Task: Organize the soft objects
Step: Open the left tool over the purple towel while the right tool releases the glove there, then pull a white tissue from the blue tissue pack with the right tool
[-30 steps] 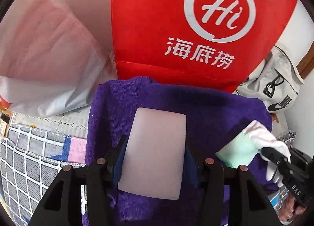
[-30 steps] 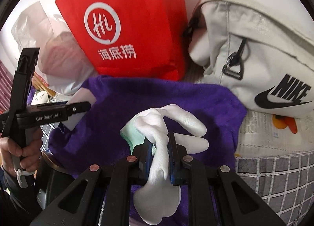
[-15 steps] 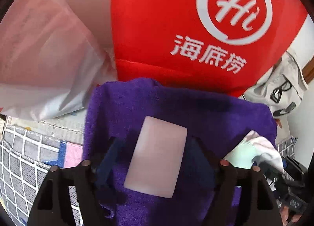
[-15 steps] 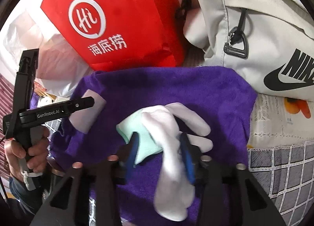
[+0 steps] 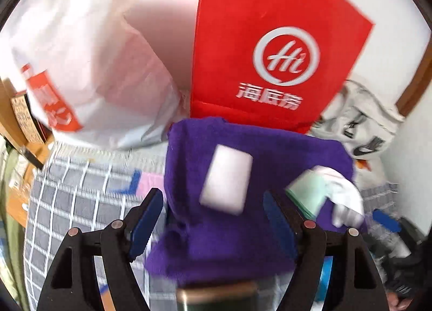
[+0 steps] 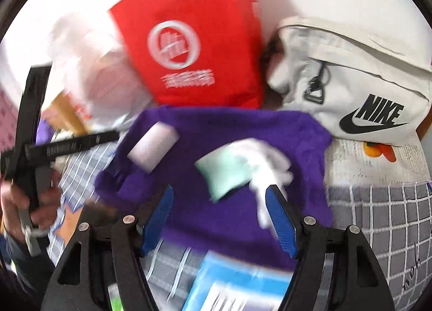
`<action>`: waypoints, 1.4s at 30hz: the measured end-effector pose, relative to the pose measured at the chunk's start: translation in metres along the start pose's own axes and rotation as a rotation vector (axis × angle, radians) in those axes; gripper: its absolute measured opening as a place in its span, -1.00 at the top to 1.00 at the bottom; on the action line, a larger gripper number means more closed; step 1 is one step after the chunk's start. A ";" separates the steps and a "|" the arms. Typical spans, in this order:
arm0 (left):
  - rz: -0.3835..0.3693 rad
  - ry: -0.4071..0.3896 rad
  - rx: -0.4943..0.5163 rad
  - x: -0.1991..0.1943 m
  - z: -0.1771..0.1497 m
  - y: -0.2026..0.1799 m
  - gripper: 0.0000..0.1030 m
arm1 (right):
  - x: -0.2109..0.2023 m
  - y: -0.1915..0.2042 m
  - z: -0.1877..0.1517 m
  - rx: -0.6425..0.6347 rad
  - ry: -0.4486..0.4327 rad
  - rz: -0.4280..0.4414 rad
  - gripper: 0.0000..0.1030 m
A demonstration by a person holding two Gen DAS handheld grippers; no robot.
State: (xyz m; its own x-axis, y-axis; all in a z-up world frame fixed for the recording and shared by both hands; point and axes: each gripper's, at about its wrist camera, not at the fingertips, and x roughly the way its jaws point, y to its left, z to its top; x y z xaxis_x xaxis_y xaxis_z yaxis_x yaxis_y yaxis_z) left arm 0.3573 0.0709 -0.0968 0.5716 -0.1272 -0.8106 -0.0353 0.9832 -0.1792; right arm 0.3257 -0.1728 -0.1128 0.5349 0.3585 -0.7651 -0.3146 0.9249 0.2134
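Your left gripper (image 5: pixel 213 219) stands open, its blue pads well apart with nothing between them. The white foam sponge (image 5: pixel 226 178) lies free on the purple towel (image 5: pixel 270 154), ahead of the fingertips rather than in the gap. It sits flat and slightly turned on the towel's left half, which reads as a deliberate spot: the towel serves as the collecting mat, so each soft piece gets its own patch of it.

Your right gripper (image 6: pixel 218 216) has its jaws opening at this moment, and the pads press on nothing. The white glove with the mint-green cuff (image 6: pixel 237 168) rests on the right half of the same towel, cuff toward the sponge, fingers trailing toward the right pad. One white finger hangs down just beside that pad; the blur keeps me from telling whether it touches.

The two items lie side by side and apart, neither overlapping, which suits a sorted layout. The towel itself is pushed up against the red paper bag (image 5: pixel 270 41) and sits beside the pale Nike bag (image 6: pixel 364 73), on a grey checked cloth (image 6: pixel 378 216), so those bags act as a backstop.

My reading is that both placements are done. If you draw the right gripper away, mind that loose glove finger, since it could snag.
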 end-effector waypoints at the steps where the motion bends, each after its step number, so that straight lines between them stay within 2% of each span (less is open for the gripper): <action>1: -0.012 -0.001 -0.006 -0.008 -0.006 0.003 -0.46 | -0.006 0.007 -0.009 -0.019 -0.002 -0.006 -0.37; 6: -0.005 0.001 0.002 -0.036 -0.034 0.007 -0.46 | -0.028 0.033 -0.051 -0.089 0.015 -0.050 -0.31; 10: -0.045 0.018 -0.011 -0.047 -0.068 0.016 -0.46 | -0.034 0.046 -0.079 -0.128 0.039 -0.065 -0.16; 19: -0.014 0.000 -0.007 -0.073 -0.119 0.036 -0.46 | -0.012 0.077 -0.099 -0.249 0.081 -0.137 -0.14; 25: -0.004 0.012 -0.033 -0.075 -0.135 0.053 -0.46 | 0.008 0.101 -0.103 -0.410 0.068 -0.291 -0.14; 29: -0.004 0.011 -0.037 -0.077 -0.139 0.060 -0.46 | 0.017 0.112 -0.109 -0.504 0.087 -0.350 -0.14; 30: -0.005 0.009 -0.039 -0.078 -0.139 0.062 -0.46 | 0.018 0.115 -0.111 -0.525 0.092 -0.359 -0.04; 31: -0.005 0.006 -0.042 -0.079 -0.140 0.063 -0.46 | 0.021 0.117 -0.113 -0.540 0.112 -0.347 0.23; 32: -0.006 0.005 -0.044 -0.079 -0.140 0.064 -0.46 | 0.023 0.118 -0.114 -0.544 0.130 -0.334 0.40; 33: -0.007 0.005 -0.045 -0.080 -0.141 0.065 -0.46 | 0.026 0.118 -0.116 -0.545 0.150 -0.333 0.79; 34: -0.007 0.002 -0.045 -0.081 -0.141 0.065 -0.46 | 0.030 0.117 -0.119 -0.544 0.173 -0.345 0.93; 36: -0.005 0.001 -0.043 -0.084 -0.144 0.066 -0.46 | 0.029 0.114 -0.121 -0.530 0.163 -0.357 0.93; 40: -0.006 -0.003 -0.034 -0.090 -0.151 0.065 -0.46 | -0.002 0.109 -0.116 -0.425 0.086 -0.272 0.94; 42: -0.014 -0.003 -0.037 -0.093 -0.156 0.063 -0.46 | -0.018 0.108 -0.114 -0.386 0.037 -0.270 0.94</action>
State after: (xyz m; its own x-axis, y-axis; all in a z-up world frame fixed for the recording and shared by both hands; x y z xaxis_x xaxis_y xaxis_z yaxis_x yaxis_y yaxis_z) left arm 0.1740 0.1240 -0.1193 0.5748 -0.1402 -0.8062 -0.0580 0.9758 -0.2110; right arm 0.1930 -0.0939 -0.1455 0.6119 0.1000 -0.7846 -0.4403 0.8671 -0.2329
